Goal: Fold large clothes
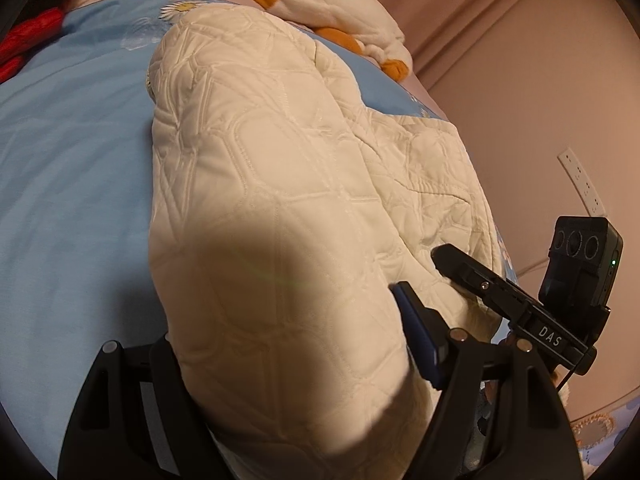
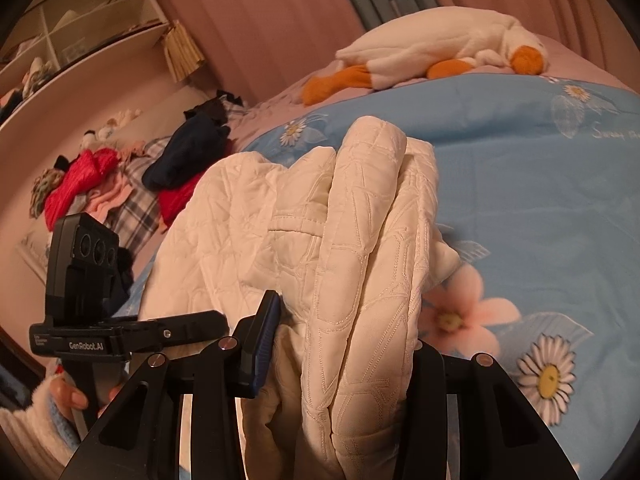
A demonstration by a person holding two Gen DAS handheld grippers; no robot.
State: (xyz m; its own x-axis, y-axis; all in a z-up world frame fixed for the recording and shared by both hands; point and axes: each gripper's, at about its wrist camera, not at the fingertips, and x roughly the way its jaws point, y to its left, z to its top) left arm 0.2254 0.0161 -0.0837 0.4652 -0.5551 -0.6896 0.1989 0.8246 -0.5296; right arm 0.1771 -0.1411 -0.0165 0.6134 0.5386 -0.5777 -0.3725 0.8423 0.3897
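Nearest you, both tongs were clamped on the cream quilted jacket (image 1: 280, 208): the left tongs (image 1: 288, 364) spanned a thick padded fold, and the right tongs (image 2: 344, 344) pinched several bunched layers. The jacket hung from your grips and trailed onto the blue floral duvet (image 2: 540, 168) of the bed. It looked soft, puffy and light but bulky, with smooth fabric likely to slip, so hems and stitched seams seemed the surest holds. Farther off lay a plush goose (image 2: 432, 56) and a heap of clothes (image 2: 104, 184).
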